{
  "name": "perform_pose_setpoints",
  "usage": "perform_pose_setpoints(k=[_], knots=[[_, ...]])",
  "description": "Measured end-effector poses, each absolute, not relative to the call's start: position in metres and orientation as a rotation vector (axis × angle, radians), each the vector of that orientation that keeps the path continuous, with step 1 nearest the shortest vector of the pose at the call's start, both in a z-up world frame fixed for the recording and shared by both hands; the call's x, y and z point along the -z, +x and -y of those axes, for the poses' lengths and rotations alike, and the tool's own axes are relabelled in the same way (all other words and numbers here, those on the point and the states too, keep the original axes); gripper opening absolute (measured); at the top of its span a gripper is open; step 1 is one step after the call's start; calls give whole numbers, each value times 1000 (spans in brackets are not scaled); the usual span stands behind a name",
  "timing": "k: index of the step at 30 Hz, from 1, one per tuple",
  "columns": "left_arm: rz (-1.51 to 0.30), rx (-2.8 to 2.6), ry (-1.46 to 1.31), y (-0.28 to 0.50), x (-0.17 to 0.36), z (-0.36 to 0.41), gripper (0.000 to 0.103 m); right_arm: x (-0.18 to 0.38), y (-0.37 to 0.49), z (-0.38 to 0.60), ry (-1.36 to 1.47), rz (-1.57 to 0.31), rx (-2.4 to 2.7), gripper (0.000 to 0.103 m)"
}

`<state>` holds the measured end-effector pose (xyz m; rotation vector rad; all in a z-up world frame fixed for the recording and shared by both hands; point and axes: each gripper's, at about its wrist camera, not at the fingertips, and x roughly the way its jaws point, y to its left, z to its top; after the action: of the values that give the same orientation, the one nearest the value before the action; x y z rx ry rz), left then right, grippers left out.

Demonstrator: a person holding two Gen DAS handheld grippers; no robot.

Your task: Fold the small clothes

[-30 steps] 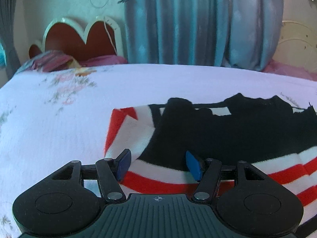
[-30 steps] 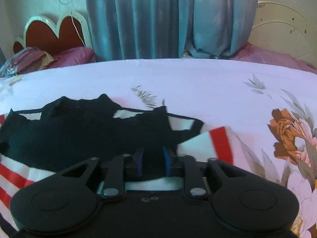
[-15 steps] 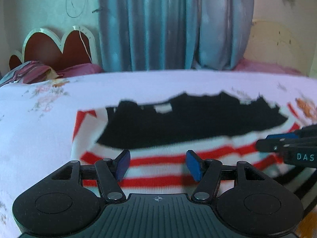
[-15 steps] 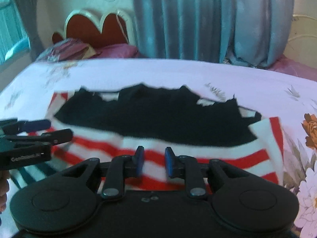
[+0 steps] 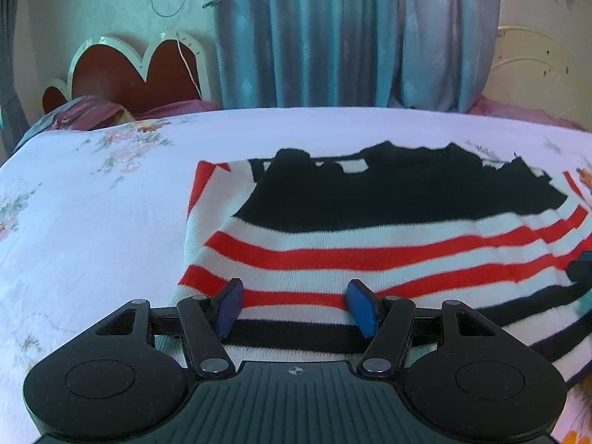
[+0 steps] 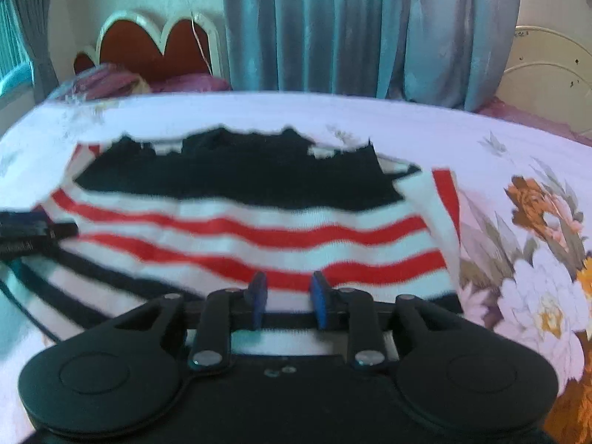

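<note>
Left wrist view: hovering with left gripper [image 5: 294,305] spread, nothing pinched, over striped sweater [image 5: 370,244] lying crosswise mid-frame on bed [image 5: 92,222]; right gripper [image 6: 288,303] just opening, empty, equally near.

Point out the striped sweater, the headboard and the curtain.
striped sweater [image 5: 370,255], left wrist view, on a red stripe.
headboard [image 5: 122,74], left wrist view, on its red panel.
curtain [image 6: 333,29], right wrist view, on its middle folds.

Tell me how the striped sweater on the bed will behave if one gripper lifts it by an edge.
The striped sweater is probably floppy: its knit lies in soft waves on the bedsheet, so it should drape and sag. It looks light. Its folded black layer would likely slide open when lifted.
</note>
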<state>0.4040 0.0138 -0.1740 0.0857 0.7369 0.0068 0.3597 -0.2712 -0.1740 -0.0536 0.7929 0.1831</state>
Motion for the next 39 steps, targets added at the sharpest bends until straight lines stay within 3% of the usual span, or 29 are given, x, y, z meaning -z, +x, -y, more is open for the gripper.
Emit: perform_pose_setpoints(k=[12, 25, 39], knots=[[-754, -10, 102, 401, 174, -18, 62, 174, 338, 303, -38, -806, -78, 29], [-713, 62, 99, 373, 153, -9, 62, 150, 326, 264, -3, -804, -118, 32], [-748, 113, 97, 352, 184, -26, 62, 170, 322, 247, -43, -838, -71, 34]])
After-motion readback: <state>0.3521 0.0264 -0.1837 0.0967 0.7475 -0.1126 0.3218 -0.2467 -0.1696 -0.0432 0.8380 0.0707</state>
